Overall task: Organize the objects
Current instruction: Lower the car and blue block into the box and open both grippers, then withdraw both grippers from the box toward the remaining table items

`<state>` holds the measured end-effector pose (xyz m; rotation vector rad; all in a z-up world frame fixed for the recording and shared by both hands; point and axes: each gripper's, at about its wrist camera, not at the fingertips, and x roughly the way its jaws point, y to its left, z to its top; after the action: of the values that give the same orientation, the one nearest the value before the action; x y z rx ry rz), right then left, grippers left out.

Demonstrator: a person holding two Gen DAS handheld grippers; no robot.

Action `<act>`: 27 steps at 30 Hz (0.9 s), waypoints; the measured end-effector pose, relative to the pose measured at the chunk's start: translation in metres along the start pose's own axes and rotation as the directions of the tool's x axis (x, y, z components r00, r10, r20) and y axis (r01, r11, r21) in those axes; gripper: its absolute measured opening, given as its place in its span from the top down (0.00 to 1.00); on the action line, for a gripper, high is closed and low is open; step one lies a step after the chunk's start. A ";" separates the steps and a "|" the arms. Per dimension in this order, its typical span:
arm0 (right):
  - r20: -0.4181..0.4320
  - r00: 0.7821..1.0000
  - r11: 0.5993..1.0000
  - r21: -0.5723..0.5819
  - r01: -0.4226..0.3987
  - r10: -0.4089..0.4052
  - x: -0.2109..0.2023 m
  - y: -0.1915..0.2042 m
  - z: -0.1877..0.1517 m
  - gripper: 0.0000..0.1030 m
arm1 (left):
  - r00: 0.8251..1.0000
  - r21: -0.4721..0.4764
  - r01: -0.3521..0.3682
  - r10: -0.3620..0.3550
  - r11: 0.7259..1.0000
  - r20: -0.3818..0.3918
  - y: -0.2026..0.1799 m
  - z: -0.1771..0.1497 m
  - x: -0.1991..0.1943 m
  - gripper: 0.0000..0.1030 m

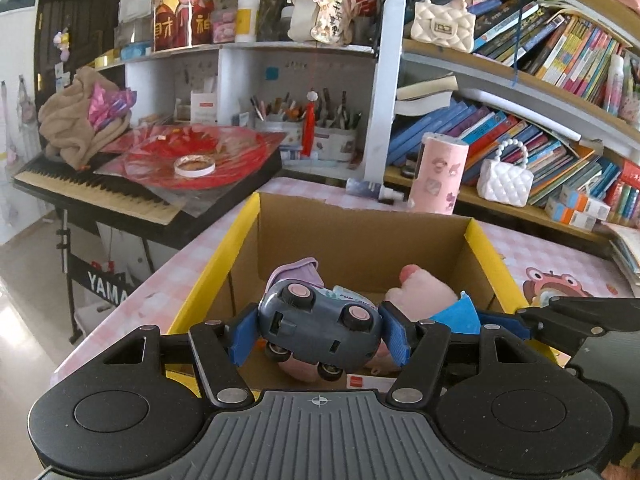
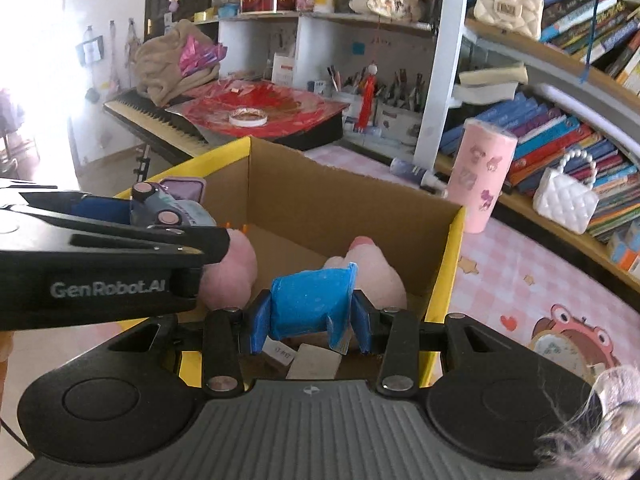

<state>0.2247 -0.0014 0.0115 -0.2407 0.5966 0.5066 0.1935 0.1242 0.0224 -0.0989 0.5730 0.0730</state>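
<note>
My left gripper (image 1: pixel 320 334) is shut on a grey-blue toy car (image 1: pixel 320 326), held underside-up over the open cardboard box (image 1: pixel 360 236). The car also shows in the right wrist view (image 2: pixel 168 208), at the left above the box. My right gripper (image 2: pixel 310 322) is shut on a blue plastic cup (image 2: pixel 312 304), held above the near part of the box (image 2: pixel 340 204). The cup's edge shows in the left wrist view (image 1: pixel 464 314). A pink plush toy (image 2: pixel 376 272) lies inside the box, under both grippers.
The box stands on a pink checked tablecloth (image 2: pixel 520 280). A pink tumbler (image 2: pixel 482 172) and a white quilted handbag (image 2: pixel 566 196) stand behind it by the bookshelves (image 1: pixel 520 128). A keyboard piano (image 1: pixel 100 192) with red sheets and a tape roll (image 1: pixel 195 166) is at the left.
</note>
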 end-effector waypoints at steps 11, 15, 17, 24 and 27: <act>0.009 1.000 0.999 0.048 -0.011 0.010 -0.007 -0.008 -0.001 0.50 | 0.999 0.021 -0.009 0.008 1.000 0.051 -0.004 0.006 -0.010 0.22; 0.050 0.999 0.997 0.081 0.002 -0.006 -0.025 -0.010 0.001 0.50 | 0.994 0.020 0.010 -0.012 1.000 0.104 -0.007 0.010 -0.029 0.21; 0.070 0.997 0.996 0.092 0.016 -0.022 -0.034 -0.012 0.003 0.50 | 0.992 0.017 0.024 -0.026 1.000 0.124 -0.008 0.010 -0.039 0.19; 0.125 0.989 0.989 0.130 0.064 -0.080 -0.069 -0.014 -0.002 0.50 | 0.985 0.010 0.043 -0.044 0.999 0.167 -0.006 0.001 -0.073 0.16; 0.127 0.986 0.987 0.135 0.088 -0.106 -0.081 -0.010 -0.009 0.44 | 0.985 -0.007 0.039 -0.038 0.999 0.167 0.000 -0.007 -0.086 0.14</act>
<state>0.1677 -0.0447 0.0527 -0.1112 0.4819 0.3848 0.1182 0.1196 0.0635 -0.1129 0.4035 0.0461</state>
